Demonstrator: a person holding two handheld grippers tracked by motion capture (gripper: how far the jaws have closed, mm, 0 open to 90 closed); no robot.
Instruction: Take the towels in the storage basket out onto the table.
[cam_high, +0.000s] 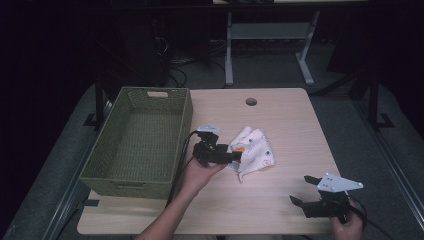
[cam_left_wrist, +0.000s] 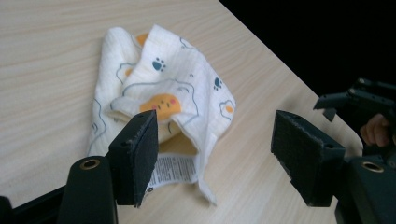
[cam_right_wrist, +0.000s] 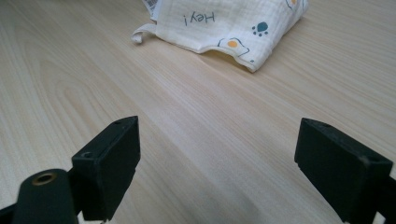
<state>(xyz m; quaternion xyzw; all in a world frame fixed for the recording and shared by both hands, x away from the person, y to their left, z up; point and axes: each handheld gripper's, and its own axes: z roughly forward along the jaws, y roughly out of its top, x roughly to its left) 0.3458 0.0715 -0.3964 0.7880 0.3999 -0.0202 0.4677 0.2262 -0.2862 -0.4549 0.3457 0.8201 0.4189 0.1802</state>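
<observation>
A: What is the left gripper (cam_high: 235, 158) doing?

B: Its 2 jaws are wide apart. It holds nothing. It sits low over the desk (cam_high: 290, 125), right at the edge of the little cloth (cam_high: 252, 152).

A: Where is the cloth from that gripper?

B: Right in front of it. In the left gripper view the cloth (cam_left_wrist: 161, 100) lies crumpled just past the jaws. 1 jaw is at the cloth's near edge, by the white tag (cam_left_wrist: 173, 169) with tiny print. I cannot tell if that jaw touches it. The other jaw is off to the side over bare desk.

A: What does the cloth look like?

B: It is cream. It has orange blobs and small blue paw prints on it.

A: And the right gripper (cam_high: 306, 190)?

B: Its jaws are spread wide too, with nothing between them. A hand (cam_high: 345, 227) holds it near the front edge of the desk. The cloth is well ahead of it. In the right gripper view the cloth (cam_right_wrist: 229, 23) shows the word "Hey!" upside down.

A: Anything else?

B: A green woven basket (cam_high: 137, 142) sits just behind the left gripper, on the side away from the cloth. I see nothing in it.
</observation>
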